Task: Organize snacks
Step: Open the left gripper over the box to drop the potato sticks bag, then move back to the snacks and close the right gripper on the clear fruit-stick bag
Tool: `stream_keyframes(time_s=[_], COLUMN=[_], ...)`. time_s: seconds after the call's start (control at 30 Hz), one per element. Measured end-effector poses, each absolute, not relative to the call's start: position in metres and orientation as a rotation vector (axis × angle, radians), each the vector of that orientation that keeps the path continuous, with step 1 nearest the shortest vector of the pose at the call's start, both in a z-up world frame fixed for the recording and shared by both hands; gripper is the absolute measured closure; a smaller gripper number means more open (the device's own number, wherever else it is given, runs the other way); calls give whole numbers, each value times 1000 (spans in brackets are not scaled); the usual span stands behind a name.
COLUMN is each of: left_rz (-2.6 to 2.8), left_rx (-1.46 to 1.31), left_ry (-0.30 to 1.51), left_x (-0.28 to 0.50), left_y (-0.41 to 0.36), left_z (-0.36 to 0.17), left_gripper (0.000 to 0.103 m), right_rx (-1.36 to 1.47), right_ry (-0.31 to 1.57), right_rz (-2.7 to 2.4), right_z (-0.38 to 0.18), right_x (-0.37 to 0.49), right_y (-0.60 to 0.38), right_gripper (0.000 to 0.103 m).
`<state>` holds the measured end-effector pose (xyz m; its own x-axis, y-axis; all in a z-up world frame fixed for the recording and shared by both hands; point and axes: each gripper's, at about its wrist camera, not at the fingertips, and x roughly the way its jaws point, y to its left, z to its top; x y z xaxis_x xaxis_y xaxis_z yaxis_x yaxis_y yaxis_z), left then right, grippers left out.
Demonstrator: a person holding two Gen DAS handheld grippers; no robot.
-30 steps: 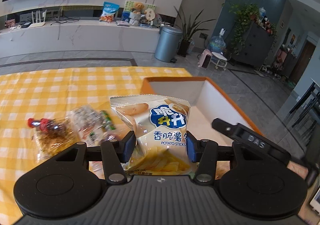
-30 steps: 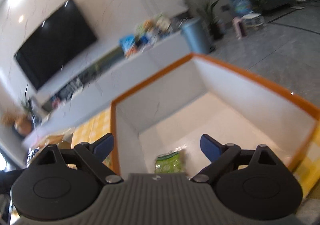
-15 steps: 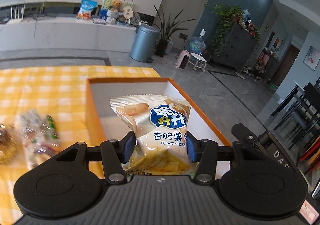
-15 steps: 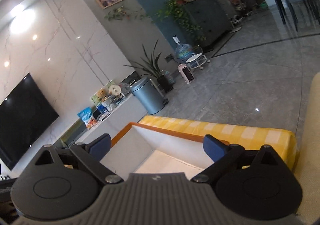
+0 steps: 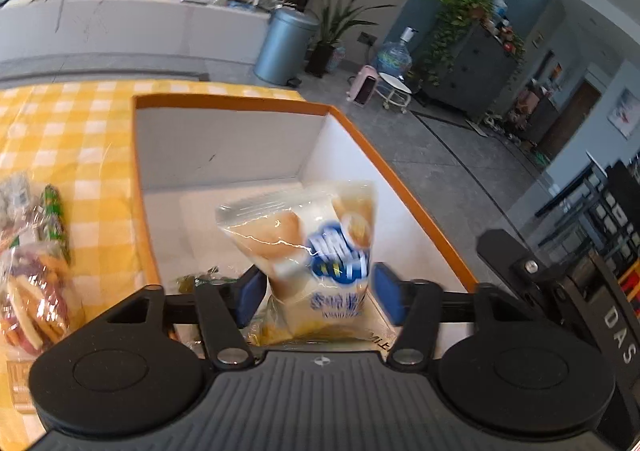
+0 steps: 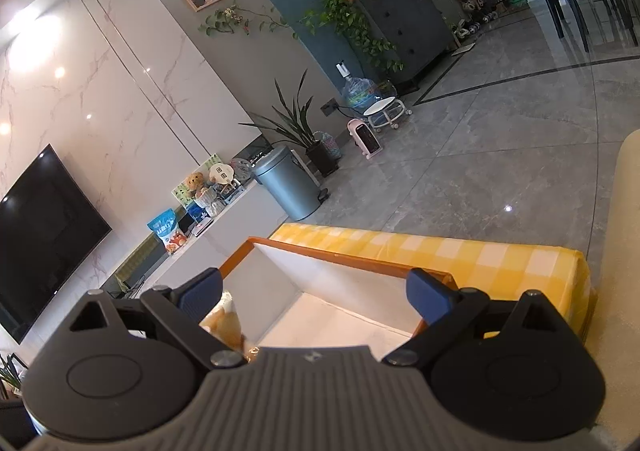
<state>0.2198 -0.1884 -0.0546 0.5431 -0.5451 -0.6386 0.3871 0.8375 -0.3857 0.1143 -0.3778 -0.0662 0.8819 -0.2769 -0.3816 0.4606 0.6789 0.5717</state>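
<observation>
In the left wrist view, the left gripper (image 5: 318, 293) has its jaws opening around the potato-stick bag (image 5: 316, 251); the blue pads stand clear of the bag's sides, so it is no longer pinched and looks blurred, as if dropping. The bag stands upright, its long axis running away from the jaws, directly over the floor of the orange-rimmed box (image 5: 400, 187). More snack packets (image 5: 36, 275) lie on the yellow checked cloth (image 5: 72, 131), left of the box and well apart from the jaws

In the right wrist view, the right gripper (image 6: 316, 297) is spread wide and holds nothing. It points over the box (image 6: 352, 257), and a corner of the bag (image 6: 224, 321) shows just beside its left pad. The left gripper is judged nearer the remaining packets
</observation>
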Motion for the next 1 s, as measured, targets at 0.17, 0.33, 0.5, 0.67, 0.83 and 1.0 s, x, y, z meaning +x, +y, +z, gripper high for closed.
stream_keyframes(time_s=[0.17, 0.33, 0.5, 0.67, 0.83, 1.0], left_rz=[-529, -507, -496, -462, -438, -388], left_rx=[-86, -68, -29, -21, -30, -33], left_ry=[746, 719, 689, 648, 610, 574], left_x=[198, 181, 175, 167, 151, 137], left_y=[-197, -193, -184, -166, -143, -115], left_z=[-55, -49, -34, -15, 5, 21], left_gripper=[10, 10, 10, 12, 18, 18], right_rx=[719, 732, 764, 793, 750, 724], right_ry=[276, 266, 250, 254, 227, 203], right_rz=[-411, -405, -390, -361, -350, -333], right_z=[-67, -67, -69, -70, -62, -48], right_x=[115, 111, 108, 108, 107, 97], right_y=[-378, -380, -385, -388, -382, -365], right_gripper=[7, 7, 7, 7, 7, 7])
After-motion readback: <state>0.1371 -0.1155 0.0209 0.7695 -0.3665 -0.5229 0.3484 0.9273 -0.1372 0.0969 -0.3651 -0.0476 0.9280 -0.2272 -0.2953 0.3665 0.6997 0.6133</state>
